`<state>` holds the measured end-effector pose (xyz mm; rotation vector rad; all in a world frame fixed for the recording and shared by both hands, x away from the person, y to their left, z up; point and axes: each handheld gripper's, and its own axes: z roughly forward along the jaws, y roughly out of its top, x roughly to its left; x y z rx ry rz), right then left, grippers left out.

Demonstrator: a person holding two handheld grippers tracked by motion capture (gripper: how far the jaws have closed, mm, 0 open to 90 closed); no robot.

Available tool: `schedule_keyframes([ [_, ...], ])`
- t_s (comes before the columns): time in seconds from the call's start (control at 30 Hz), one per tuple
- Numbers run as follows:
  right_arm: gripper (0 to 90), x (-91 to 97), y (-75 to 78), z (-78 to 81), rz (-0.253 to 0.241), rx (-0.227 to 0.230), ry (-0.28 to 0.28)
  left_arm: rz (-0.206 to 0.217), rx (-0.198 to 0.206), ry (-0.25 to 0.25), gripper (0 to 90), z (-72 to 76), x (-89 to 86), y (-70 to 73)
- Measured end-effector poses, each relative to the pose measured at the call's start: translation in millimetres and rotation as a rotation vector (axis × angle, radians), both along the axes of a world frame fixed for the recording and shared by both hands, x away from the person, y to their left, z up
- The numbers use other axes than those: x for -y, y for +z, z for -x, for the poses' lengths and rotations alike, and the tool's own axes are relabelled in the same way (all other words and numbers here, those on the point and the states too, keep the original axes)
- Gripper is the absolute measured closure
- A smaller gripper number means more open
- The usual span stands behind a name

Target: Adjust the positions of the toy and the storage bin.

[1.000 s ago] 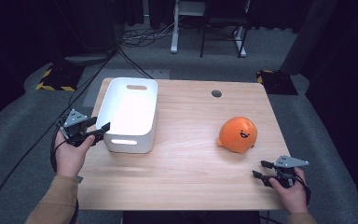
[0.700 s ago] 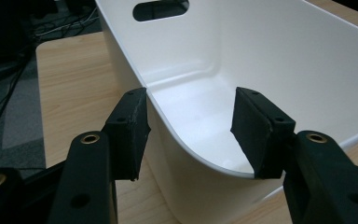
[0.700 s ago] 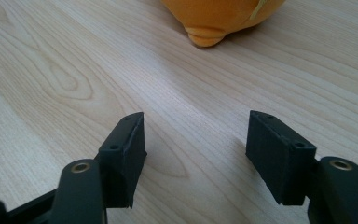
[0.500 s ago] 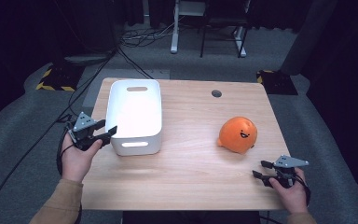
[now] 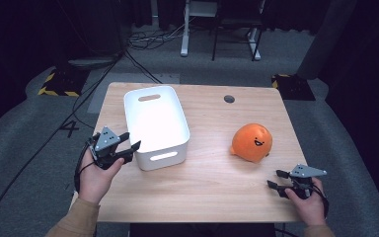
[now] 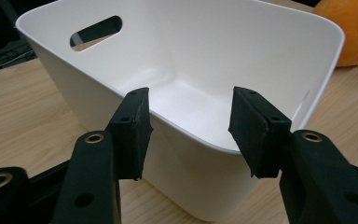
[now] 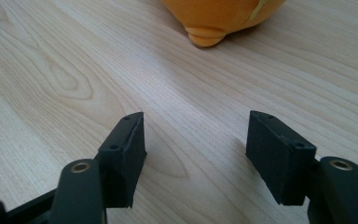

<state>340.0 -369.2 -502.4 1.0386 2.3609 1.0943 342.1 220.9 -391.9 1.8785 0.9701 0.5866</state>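
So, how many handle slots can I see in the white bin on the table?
2. One handle slot is in the far end wall of the white bin. The other handle slot is in the near end wall, facing the person.

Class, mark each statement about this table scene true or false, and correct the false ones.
1. The white bin is empty. True.
2. The orange toy lies inside the bin. False: it sits on the table, to the right of the bin.
3. The left claw is at the bin's near corner, with the rim between its jaws. True.
4. The right claw holds the orange toy. False: its jaws are open and empty, short of the toy.
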Motion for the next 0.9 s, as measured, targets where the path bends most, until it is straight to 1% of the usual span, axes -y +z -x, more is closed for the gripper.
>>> schedule_keyframes([
  [0.03,37.8,0.0,0.0,0.0,0.0,0.0,0.0,0.0,0.0,0.0,49.0,0.0,0.0,0.0],
  [0.1,37.7,0.0,0.0,0.0,0.0,0.0,0.0,0.01,0.001,-0.002,49.2,3.7,6.4,-0.9],
  [0.2,37.8,-0.2,-0.2,0.0,-0.001,0.002,-0.001,0.005,0.0,-0.004,49.3,6.4,11.1,-0.4],
  [0.23,37.8,-0.2,-0.2,0.0,-0.001,0.002,-0.001,0.005,-0.006,-0.011,49.3,7.7,13.7,-0.1],
  [0.33,37.8,0.0,0.0,0.0,0.0,0.0,0.0,0.001,-0.004,-0.025,49.3,10.6,20.7,0.1],
  [0.47,37.8,-0.1,0.0,0.1,0.001,0.001,0.0,0.006,-0.008,-0.046,49.5,16.1,29.5,0.1],
  [0.5,37.8,-0.2,-0.2,0.1,-0.001,0.003,-0.001,0.005,-0.011,-0.061,49.6,19.7,33.7,0.2],
  [0.57,37.7,-0.2,-0.2,0.1,-0.001,0.003,-0.001,0.007,-0.012,-0.069,49.6,21.8,35.9,0.2],
  [0.63,37.8,-0.1,0.0,0.0,0.001,0.001,0.0,0.003,-0.012,-0.097,49.6,27.7,42.7,0.8],
  [0.67,37.8,-0.1,0.0,0.0,0.001,0.001,0.0,0.003,-0.012,-0.097,49.5,27.7,42.7,0.8],
  [0.8,37.8,0.0,0.0,0.0,0.001,0.001,0.0,-0.007,-0.017,-0.132,49.5,34.4,51.6,1.9],
  [0.83,37.8,-0.1,0.0,0.1,0.001,0.001,0.0,-0.003,-0.021,-0.149,49.5,37.5,56.0,1.8],
  [0.9,37.8,-0.3,-0.2,0.1,-0.001,0.002,-0.002,-0.001,-0.022,-0.158,49.5,39.0,57.9,1.9],
])
